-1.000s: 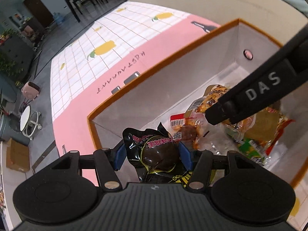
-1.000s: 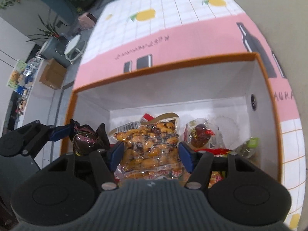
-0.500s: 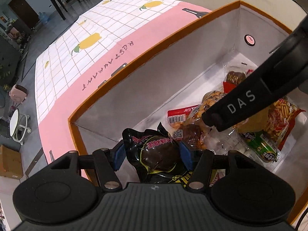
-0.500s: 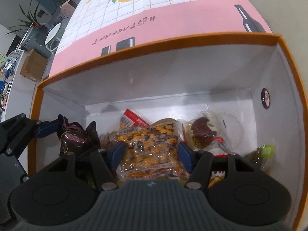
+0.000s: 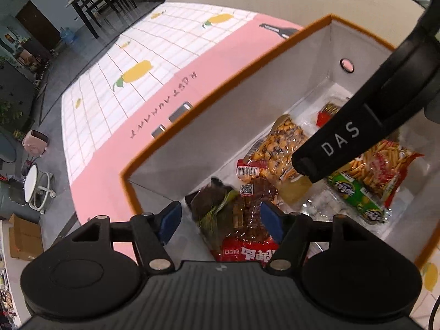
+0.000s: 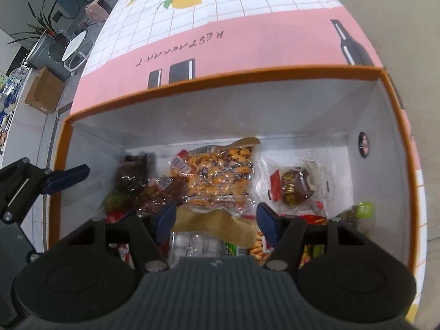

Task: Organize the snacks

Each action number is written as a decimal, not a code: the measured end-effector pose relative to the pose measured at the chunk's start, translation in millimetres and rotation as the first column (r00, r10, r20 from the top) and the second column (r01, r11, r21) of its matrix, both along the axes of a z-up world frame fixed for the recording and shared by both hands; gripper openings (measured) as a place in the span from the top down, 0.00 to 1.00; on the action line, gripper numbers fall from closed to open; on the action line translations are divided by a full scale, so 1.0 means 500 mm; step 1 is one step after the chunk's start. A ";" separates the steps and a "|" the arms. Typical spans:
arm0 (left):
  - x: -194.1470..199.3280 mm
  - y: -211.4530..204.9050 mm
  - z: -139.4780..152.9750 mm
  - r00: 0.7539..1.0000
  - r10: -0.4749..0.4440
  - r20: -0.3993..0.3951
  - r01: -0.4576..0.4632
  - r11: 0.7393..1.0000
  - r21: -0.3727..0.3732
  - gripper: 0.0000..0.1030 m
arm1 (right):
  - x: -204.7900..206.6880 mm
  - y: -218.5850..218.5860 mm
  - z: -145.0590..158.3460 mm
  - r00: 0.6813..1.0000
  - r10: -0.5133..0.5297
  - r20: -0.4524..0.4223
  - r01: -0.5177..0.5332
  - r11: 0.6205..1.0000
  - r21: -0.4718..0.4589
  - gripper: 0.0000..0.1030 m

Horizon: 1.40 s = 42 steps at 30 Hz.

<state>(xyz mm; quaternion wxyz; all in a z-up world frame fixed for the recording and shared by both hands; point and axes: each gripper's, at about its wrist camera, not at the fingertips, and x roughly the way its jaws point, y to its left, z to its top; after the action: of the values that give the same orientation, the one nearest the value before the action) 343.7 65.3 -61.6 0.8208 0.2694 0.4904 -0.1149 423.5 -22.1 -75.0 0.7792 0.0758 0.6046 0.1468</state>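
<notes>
Both tongs point down into an open box (image 6: 209, 81) with an orange rim and white inner walls, which stands on a cloth (image 5: 154, 63) of pink border and white squares printed with yellow fruit.

The left tongs (image 5: 220, 221) hang over the near left corner of the box. Their jaws are opening, and the blue pads press on nothing. Below and between them lies a dark packet (image 5: 209, 203) with a green patch, resting on a red packet (image 5: 247, 253) of brown strips. In the right wrist view the left tongs (image 6: 66, 176) show at the box's left wall, above the rim.

The right tongs (image 6: 217, 221) stand moderately wide, gripping nothing. Just beyond their tips lies a clear bag of orange and dark nuts (image 6: 220, 176); under them a tan packet (image 6: 217, 225) lies on a clear one. To the right, apart from the nuts, sits a clear wrapper with a round brown cake (image 6: 294, 187). In the left wrist view, the right tongs (image 5: 343, 140) cross over the snacks, with a bag of orange sticks (image 5: 379, 162) and a green-labelled packet (image 5: 354, 195) beneath.
</notes>
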 end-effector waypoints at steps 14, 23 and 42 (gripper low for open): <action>-0.118 -0.042 0.166 0.993 0.020 0.114 -0.018 1.000 -0.021 0.25 | -0.104 -0.053 0.185 0.988 0.097 0.121 -0.093 0.995 -0.039 0.36; -0.218 -0.087 0.268 0.966 0.090 0.243 -0.070 0.994 -0.089 0.25 | -0.232 -0.128 0.298 0.958 0.159 0.240 -0.150 0.987 -0.055 0.34; -0.498 -0.153 0.285 0.823 0.271 0.500 -0.215 0.962 -0.169 0.22 | -0.582 -0.226 0.347 0.812 0.175 0.557 -0.142 0.985 -0.102 0.31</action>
<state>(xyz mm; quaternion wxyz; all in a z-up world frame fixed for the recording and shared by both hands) 94.5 -11.1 81.0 0.9432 0.1820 0.2749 0.0418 132.6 -134.9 98.6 0.9097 -0.0433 0.3556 0.2099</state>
